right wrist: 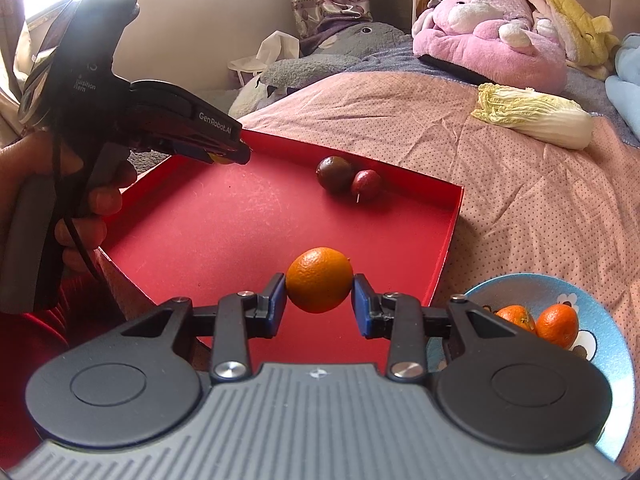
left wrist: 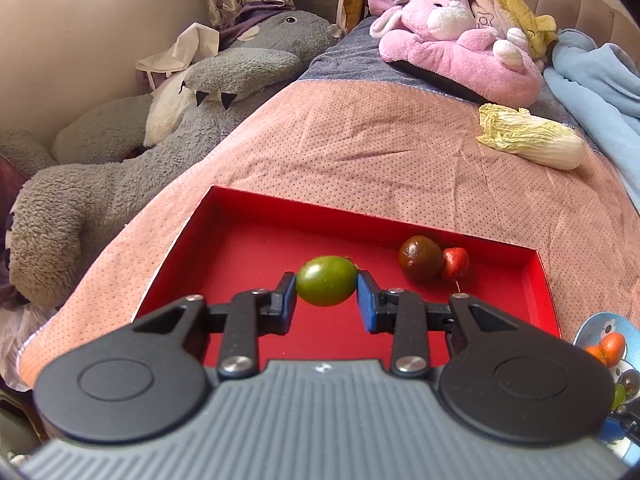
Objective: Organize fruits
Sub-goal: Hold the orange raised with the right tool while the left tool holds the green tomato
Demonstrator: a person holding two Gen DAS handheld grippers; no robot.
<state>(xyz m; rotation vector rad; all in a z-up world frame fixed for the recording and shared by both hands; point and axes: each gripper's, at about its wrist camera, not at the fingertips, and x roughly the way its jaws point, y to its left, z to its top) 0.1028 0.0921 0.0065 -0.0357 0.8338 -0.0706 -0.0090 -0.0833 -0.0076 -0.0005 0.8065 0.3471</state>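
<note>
Fruit in both tools. We see the left tool (left wrist: 327,283) clenched on a green fruit (left wrist: 326,280), pads on both sides, held over the red tray (left wrist: 240,216). The right tool (right wrist: 319,286) grips an orange (right wrist: 319,279) above the tray's near edge. In the tray's far corner a dark fruit (left wrist: 420,258) touches a small red fruit (left wrist: 455,263). Right of the tray, a blue plate (right wrist: 600,292) holds two more oranges (right wrist: 557,325). A cabbage (left wrist: 532,140) lies farther back on the bed (left wrist: 380,148).
</note>
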